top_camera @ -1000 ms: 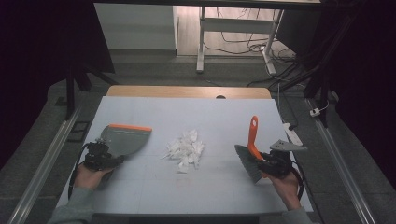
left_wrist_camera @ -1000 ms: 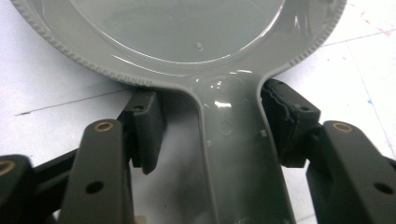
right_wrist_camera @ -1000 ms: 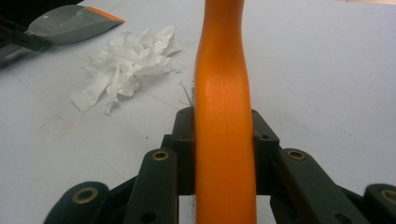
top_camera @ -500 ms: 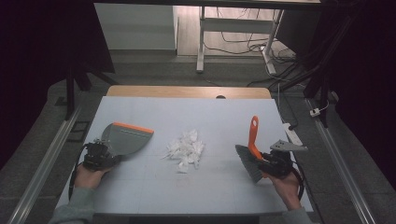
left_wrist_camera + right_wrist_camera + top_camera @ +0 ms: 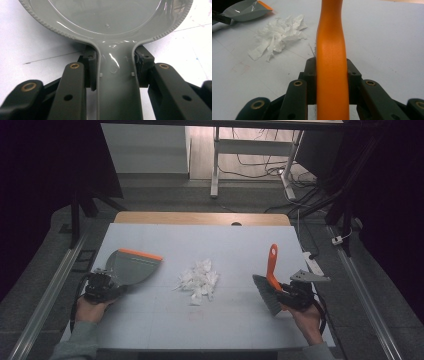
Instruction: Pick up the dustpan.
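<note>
A grey dustpan with an orange lip lies at the table's left, its handle clamped in my left gripper, which is shut on it. A small brush with an orange handle and grey bristles is held at the right by my right gripper; the jaws press both sides of the orange handle. A pile of crumpled white paper scraps lies between the two tools, apart from both. The same scraps and the dustpan show far off in the right gripper view.
The pale blue table top has a wooden strip along its far edge. Metal rails run beside the table. A desk frame and cables stand on the floor beyond.
The dustpan and my left gripper have edged slightly toward the paper pile. The brush and right gripper have barely moved.
</note>
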The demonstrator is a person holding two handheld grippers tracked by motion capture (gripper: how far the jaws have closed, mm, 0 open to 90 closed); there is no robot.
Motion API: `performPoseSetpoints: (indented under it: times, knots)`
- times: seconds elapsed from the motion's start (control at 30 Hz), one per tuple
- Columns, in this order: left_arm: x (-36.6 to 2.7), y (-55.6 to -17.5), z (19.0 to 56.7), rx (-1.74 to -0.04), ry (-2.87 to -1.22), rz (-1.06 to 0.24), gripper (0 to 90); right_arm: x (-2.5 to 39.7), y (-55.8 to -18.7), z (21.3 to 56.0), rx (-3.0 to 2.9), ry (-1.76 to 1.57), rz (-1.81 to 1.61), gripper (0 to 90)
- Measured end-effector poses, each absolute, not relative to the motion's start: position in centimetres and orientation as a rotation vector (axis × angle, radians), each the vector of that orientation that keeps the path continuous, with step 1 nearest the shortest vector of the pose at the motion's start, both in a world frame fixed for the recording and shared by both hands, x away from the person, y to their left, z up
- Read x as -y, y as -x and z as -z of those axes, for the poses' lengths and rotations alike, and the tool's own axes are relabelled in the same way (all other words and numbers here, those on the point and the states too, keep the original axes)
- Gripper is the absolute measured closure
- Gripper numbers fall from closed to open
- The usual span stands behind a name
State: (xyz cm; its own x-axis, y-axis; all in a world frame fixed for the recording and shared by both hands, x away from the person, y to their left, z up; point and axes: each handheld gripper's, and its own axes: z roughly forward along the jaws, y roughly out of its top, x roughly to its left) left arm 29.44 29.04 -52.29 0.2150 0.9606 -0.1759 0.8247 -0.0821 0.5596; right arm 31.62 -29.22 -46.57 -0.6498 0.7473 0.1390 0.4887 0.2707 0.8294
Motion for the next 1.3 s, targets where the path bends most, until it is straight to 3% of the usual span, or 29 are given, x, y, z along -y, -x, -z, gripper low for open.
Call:
performPoseSetpoints:
  times: [1.3]
  knots:
    - [-31.3, -26.4, 48.8, -1.397, -1.956, -0.306, 62.2, 29.4, -31.5, 46.3, -2.243, -1.127, -1.34, 70.0]
